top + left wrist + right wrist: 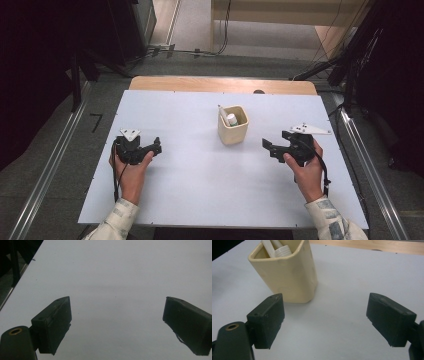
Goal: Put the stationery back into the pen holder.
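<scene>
Right gripper point(325, 320): gaping wide, holding nothing.
Cup point(287, 272): standing just ahead-left.
Risk: left jaw is likely tipping it on approach.
Left gripper point(117, 325): spread, idling.

Bare white bench point(200, 185) across the whole near half, open for passage from either side. One obstacle only: cream cup point(233, 125) upright near the middle, toward the far edge, with a white bottle point(232, 119) and a thin stick point(223, 114) poking above its rim. Wide clear lane between left gripper point(156, 146) and cup. Narrower gap between right gripper point(266, 145) and cup, unobstructed. Nothing between either pair of spread fingers point(268, 321).
</scene>
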The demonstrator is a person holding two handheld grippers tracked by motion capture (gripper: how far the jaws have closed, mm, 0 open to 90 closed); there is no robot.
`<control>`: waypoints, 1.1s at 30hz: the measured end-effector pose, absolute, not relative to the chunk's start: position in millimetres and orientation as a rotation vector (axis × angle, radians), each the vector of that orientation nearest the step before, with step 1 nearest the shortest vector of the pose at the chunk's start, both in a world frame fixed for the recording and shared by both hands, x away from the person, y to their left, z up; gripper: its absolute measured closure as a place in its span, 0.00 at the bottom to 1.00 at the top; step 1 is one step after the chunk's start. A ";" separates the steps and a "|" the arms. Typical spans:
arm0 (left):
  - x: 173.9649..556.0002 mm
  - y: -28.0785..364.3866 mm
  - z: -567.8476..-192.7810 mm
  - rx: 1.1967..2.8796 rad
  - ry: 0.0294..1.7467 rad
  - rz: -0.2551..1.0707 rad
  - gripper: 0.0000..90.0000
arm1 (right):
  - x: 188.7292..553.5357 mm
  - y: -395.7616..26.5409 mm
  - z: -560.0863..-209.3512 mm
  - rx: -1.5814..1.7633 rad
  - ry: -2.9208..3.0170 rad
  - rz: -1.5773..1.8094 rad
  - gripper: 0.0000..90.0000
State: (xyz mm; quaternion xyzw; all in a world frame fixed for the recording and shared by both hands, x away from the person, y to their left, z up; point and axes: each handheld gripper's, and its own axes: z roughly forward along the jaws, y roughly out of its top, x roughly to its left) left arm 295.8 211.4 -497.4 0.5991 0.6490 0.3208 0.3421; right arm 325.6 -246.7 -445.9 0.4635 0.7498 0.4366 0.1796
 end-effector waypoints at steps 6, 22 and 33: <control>295.7 211.0 -497.4 1.558 1.688 0.832 0.10 | 322.9 -255.6 -447.3 1.325 2.099 1.220 0.15; 288.7 210.6 -494.5 1.560 1.673 0.817 0.10 | 314.9 -280.0 -455.4 1.395 2.055 1.175 0.15; 278.5 209.1 -492.6 1.576 1.648 0.793 0.10 | 310.1 -293.7 -457.4 1.422 2.025 1.164 0.15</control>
